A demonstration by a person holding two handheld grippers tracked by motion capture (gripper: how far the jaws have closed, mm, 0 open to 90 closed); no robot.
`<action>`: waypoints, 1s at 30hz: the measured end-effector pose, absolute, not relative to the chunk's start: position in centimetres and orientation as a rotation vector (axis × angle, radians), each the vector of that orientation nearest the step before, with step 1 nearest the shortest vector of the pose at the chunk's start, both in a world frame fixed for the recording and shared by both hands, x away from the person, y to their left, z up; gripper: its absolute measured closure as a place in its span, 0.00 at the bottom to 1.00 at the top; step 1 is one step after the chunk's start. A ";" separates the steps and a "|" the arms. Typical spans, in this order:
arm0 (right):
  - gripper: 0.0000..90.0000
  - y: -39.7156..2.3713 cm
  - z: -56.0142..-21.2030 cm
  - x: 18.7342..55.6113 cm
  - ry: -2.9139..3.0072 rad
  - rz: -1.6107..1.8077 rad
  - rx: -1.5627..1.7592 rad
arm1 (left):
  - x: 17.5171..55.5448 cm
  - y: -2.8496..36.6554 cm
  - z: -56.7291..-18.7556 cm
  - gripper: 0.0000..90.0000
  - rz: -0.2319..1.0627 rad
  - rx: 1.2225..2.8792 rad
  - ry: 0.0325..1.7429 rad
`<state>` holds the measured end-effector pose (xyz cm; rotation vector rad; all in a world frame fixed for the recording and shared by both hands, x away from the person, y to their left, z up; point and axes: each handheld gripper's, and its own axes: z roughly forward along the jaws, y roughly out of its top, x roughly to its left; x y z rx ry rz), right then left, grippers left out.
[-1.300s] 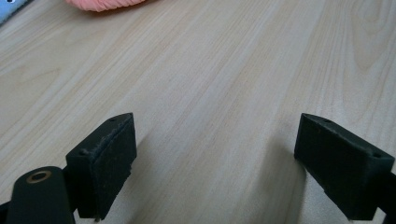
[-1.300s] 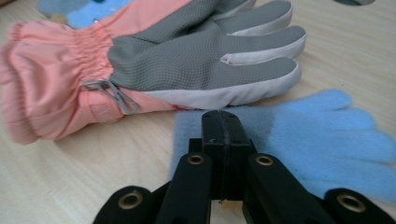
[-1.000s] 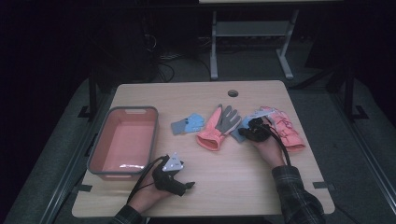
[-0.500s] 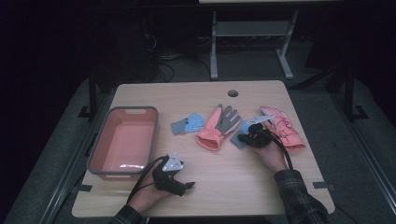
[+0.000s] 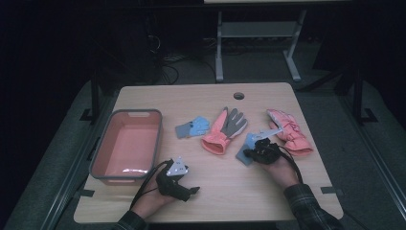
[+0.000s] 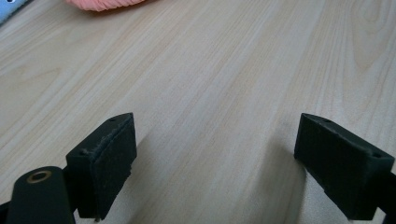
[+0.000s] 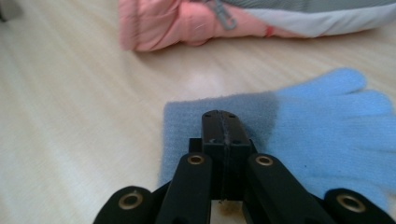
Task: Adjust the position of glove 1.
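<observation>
Shifted left and nearer since a second ago: right gripper (image 5: 250, 154), dragging blue glove (image 5: 247, 147) off the pink mitten (image 5: 290, 132). Left to right: pink bin (image 5: 127, 143) at table (image 5: 268, 194) left edge; left gripper (image 5: 191, 190) resting low, jaws wide, nothing between; second blue glove (image 5: 193, 128); pink-grey glove (image 5: 225, 129); right gripper jaws pressed together over blue glove's grey cuff (image 7: 219, 112), probably pinching fabric.

Fuzzy knit blue glove (image 7: 322, 121) — matt pale wood-grain table (image 7: 70, 140), smooth plastic bin (image 5: 127, 143)
</observation>
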<state>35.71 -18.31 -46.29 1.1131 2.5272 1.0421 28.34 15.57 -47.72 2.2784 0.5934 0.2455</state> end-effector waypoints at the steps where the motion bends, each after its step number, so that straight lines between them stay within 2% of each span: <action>1: 1.00 -18.3 -46.3 35.5 2.530 1.049 1.112 | 28.3 15.6 -47.7 0.14 0.246 2.279 0.593; 16: 1.00 -17.2 -46.2 30.2 2.643 1.095 1.005 | 28.3 15.6 -47.7 0.14 0.247 2.277 0.593; 30: 1.00 -15.2 -46.0 26.9 2.720 1.129 0.892 | 28.4 15.6 -47.7 0.14 0.246 2.277 0.590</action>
